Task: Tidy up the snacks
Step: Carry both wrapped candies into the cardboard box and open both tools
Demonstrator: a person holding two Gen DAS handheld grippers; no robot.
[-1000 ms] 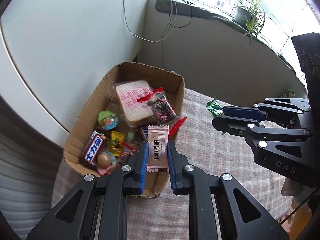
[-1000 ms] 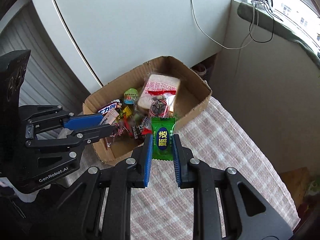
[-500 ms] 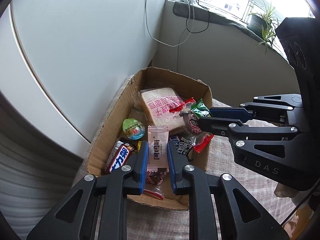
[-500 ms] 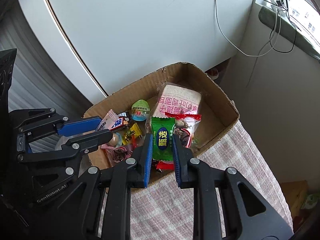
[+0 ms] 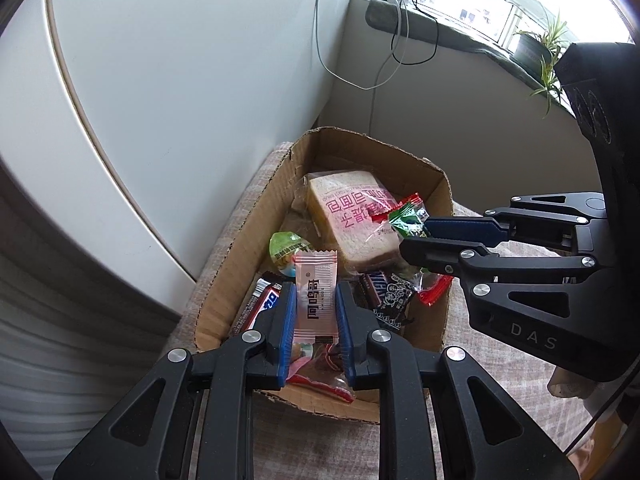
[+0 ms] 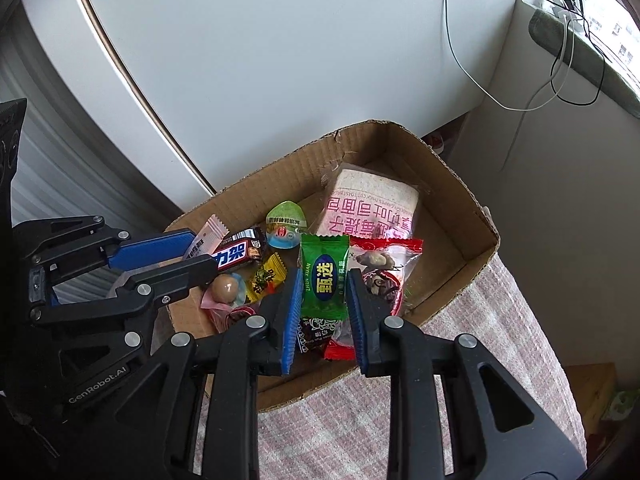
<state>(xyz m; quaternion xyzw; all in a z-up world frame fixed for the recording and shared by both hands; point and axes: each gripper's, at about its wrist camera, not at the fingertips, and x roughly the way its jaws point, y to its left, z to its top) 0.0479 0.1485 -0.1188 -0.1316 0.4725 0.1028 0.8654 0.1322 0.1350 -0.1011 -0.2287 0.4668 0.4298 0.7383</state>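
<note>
Over the box: both grippers are hovering above the open brown cardboard box (image 6: 476,240), which is sitting on a pink-and-white checked cloth (image 6: 480,360).
Left gripper (image 5: 316,312): its blue pads are pinching a pale pink sealed candy wrapper with dark print (image 5: 315,292), holding it upright over the near end of the box.
Right gripper (image 6: 324,296): its pads are clamping a green candy packet with a blue oval label (image 6: 323,280), held over the box's near-right part.
Box contents: a wrapped bread slice with pink lettering (image 6: 372,204) is lying at the far end; a green-lidded jelly cup (image 6: 285,226), a brown chocolate bar (image 6: 238,254) and a small yellow packet (image 6: 267,278) are lying toward the left.
</note>
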